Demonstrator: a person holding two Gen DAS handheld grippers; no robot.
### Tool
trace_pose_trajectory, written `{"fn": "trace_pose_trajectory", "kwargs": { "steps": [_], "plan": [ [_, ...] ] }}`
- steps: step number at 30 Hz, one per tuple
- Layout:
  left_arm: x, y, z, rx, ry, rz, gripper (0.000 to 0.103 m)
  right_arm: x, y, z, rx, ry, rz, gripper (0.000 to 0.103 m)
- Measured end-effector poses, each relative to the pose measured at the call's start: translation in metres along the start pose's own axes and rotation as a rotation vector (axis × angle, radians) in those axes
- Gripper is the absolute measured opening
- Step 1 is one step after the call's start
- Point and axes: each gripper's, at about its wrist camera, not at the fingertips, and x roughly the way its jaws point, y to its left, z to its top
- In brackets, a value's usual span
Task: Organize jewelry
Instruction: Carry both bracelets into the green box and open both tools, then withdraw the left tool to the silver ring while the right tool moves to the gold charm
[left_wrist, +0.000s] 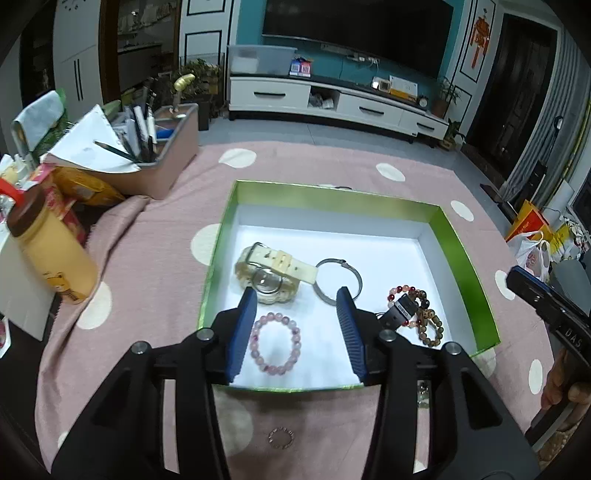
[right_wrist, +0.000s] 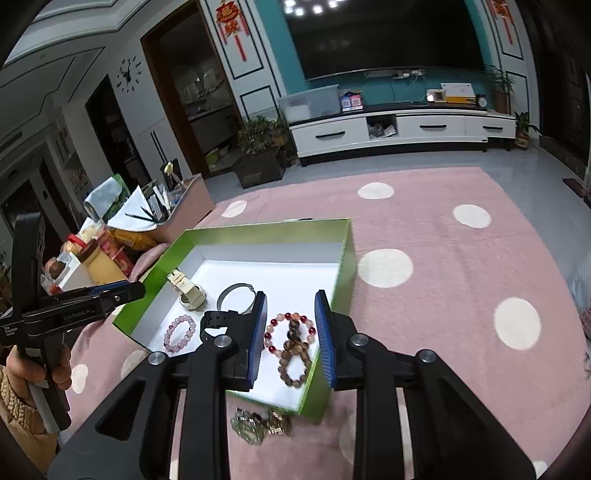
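Lying on the pink dotted tablecloth (right_wrist: 443, 258), the shallow green-walled white-floored box (right_wrist: 343, 258) is holding most jewelry, while a tangled pile of metal chains (right_wrist: 258, 424) is waiting outside its near edge. Hovering wide open and empty, the right gripper (right_wrist: 290, 332) is nearest that pile, straddling the red and brown bead bracelets (right_wrist: 293, 343); the left gripper (left_wrist: 295, 325), equally open and empty, is framing the pink bead bracelet (left_wrist: 276, 343).
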Motion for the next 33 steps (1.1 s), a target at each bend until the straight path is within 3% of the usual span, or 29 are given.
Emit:
{"fn": "trace_pose_trajectory", "kwargs": {
  "steps": [8,15,27,33],
  "plan": [
    [-0.035,0.016,-0.026,-0.019,-0.035,0.025,0.052,-0.041,-0.011,-0.021,0.043,-0.03,0.011,0.027],
    [-0.045,0.029,-0.061,-0.044,0.01,0.032,0.054,-0.059,-0.009,-0.041,0.049,-0.014,0.021,0.028],
    [-0.031,0.024,-0.112,-0.039,0.105,0.051,0.055,-0.047,0.004,-0.081,0.044,0.09,0.027,0.031],
    [-0.02,0.019,-0.119,-0.025,0.128,0.062,0.056,-0.026,0.009,-0.099,0.04,0.164,0.03,0.032]
  ]
}}
